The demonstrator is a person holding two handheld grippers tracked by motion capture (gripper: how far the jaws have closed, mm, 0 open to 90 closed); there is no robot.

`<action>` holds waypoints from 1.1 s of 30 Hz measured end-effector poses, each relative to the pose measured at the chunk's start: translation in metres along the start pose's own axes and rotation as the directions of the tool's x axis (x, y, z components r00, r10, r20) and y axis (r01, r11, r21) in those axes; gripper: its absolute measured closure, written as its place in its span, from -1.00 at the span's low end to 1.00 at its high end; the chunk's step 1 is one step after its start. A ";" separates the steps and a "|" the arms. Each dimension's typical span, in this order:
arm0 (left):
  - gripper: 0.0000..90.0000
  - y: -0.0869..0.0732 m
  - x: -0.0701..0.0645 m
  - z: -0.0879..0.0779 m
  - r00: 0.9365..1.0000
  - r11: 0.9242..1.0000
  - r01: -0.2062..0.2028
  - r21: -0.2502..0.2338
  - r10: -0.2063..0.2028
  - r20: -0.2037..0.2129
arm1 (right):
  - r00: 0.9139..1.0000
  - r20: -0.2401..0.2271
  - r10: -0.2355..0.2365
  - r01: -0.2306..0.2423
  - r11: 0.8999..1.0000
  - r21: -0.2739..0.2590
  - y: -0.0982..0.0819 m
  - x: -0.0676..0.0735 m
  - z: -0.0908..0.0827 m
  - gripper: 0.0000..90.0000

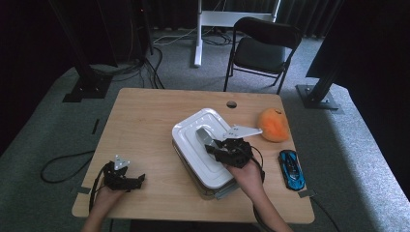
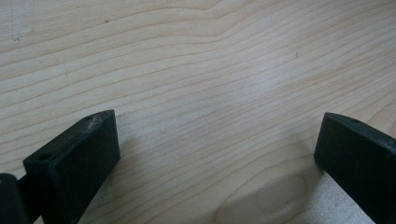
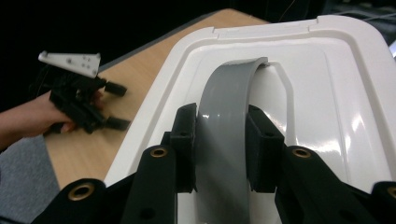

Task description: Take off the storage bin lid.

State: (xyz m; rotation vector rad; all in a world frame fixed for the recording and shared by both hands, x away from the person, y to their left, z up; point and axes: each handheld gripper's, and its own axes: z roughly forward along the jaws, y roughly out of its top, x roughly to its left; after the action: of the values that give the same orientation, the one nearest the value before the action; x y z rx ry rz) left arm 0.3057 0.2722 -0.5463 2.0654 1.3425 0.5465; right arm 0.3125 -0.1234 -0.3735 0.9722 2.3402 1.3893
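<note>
A white plastic bin with a white lid sits in the middle of the wooden table. A grey handle arches up from the lid. My right gripper is shut on that handle, one black pad pressed against each side of it; in the high view it sits over the lid's centre. My left gripper rests near the table's front left corner, and its jaws stand wide apart over bare wood with nothing between them. The same gripper is seen from the right gripper view too.
An orange plush toy lies right of the bin, and a blue toy car lies near the table's right front edge. A black chair stands behind the table. Cables run on the carpet at left.
</note>
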 end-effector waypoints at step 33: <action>-0.99 0.000 0.000 0.000 1.000 1.000 -0.003 -0.002 0.003 0.000 | 0.990 0.128 0.063 -0.048 0.992 -0.114 0.038 -0.086 0.000 0.51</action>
State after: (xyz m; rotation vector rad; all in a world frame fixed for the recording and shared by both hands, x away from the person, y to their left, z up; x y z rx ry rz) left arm 0.3056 0.2721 -0.5464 2.0660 1.3386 0.5488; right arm 0.3923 -0.1681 -0.3512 1.0697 2.1331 1.4141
